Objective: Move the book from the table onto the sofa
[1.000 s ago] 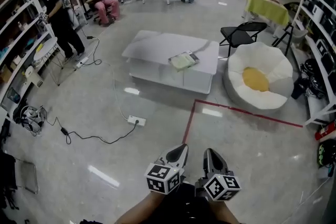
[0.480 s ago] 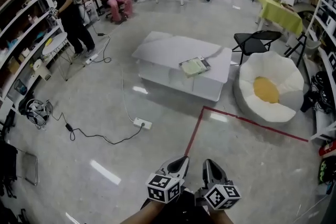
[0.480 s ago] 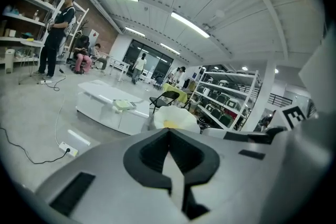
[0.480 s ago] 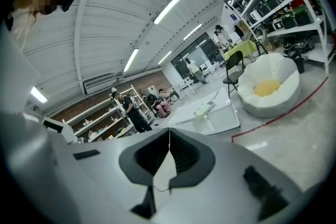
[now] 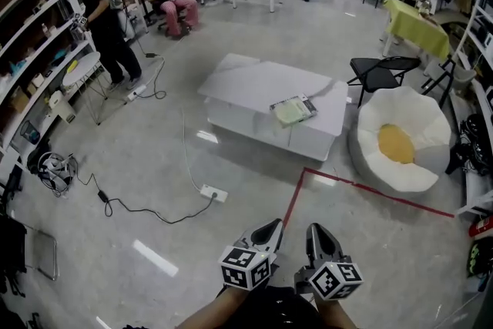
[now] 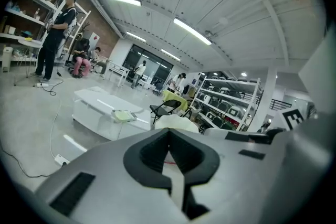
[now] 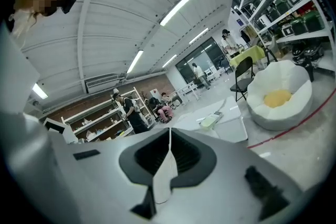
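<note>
You hold the left gripper (image 5: 269,227) and right gripper (image 5: 315,232) low before you, both claws closed on nothing. This looks like the approach step. Ahead, the book (image 5: 293,111) lies near the table's (image 5: 250,85) right end, with the sofa (image 5: 387,108) beside it. Next you need to close in and open a claw.

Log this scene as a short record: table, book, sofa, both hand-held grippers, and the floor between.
table: low, white, mid-room
book: flat on the table's near right part, untouched
sofa: white beanbag, yellow centre, right of the table, nothing on it
left hand-held gripper: shut, empty, far short of the table
right hand-held gripper: shut, empty, beside the left
floor between: red tape line, power strip
</note>
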